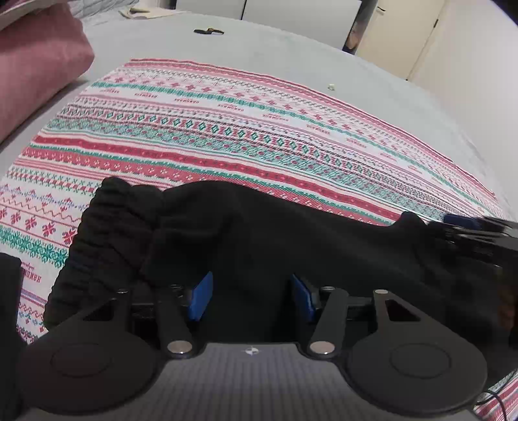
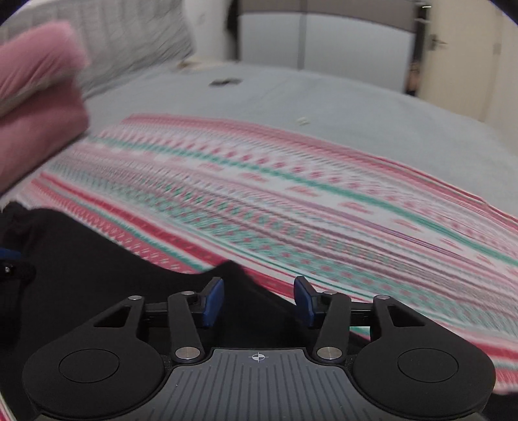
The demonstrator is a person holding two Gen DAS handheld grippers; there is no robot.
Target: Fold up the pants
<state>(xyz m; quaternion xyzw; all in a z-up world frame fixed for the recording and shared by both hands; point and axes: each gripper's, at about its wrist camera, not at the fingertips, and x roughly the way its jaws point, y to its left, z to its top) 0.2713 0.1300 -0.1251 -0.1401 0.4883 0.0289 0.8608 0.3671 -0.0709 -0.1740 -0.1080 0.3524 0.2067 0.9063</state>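
Black pants with an elastic waistband at the left lie bunched over a red, green and white patterned cloth. My left gripper has its blue pads apart, with black fabric draped between and over them. My right gripper shows at the right edge of the left wrist view, blurred, against the pants' end. In the right wrist view my right gripper is open with its blue pads apart, and the pants lie beneath and to its left. That view is motion-blurred.
The patterned cloth lies on a grey bed. A pink folded blanket sits at the left. A small dark object and a white scrap lie on the bed beyond. Closet doors stand behind.
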